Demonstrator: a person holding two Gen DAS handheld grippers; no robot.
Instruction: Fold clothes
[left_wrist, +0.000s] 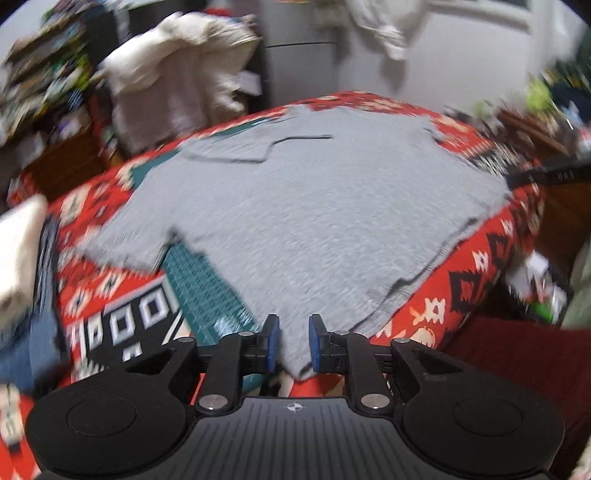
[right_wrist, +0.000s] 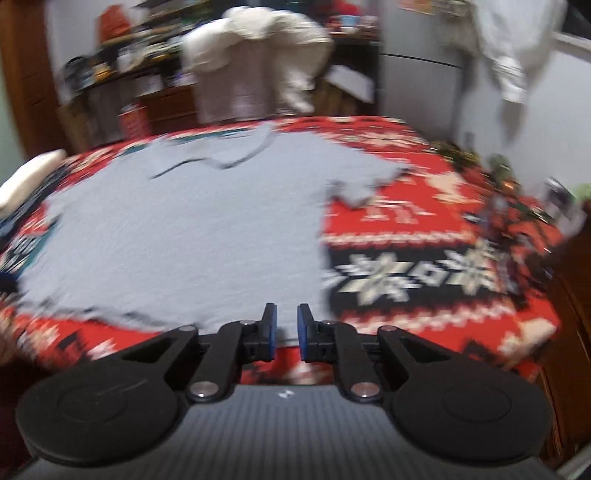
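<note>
A grey T-shirt lies spread flat on a table under a red patterned cloth, collar at the far side and hem toward me. My left gripper is open at the near hem corner, and the corner's tip lies in the gap between the blue pads. In the right wrist view the same T-shirt fills the left half. My right gripper is open just over its near hem edge, with grey fabric showing between the pads. Both views are motion-blurred.
A teal cutting mat shows beneath the shirt's left side. Pale clothes drape over a chair behind the table. A folded white cloth lies at the left edge. Small clutter crowds the table's right side, and a white garment hangs above.
</note>
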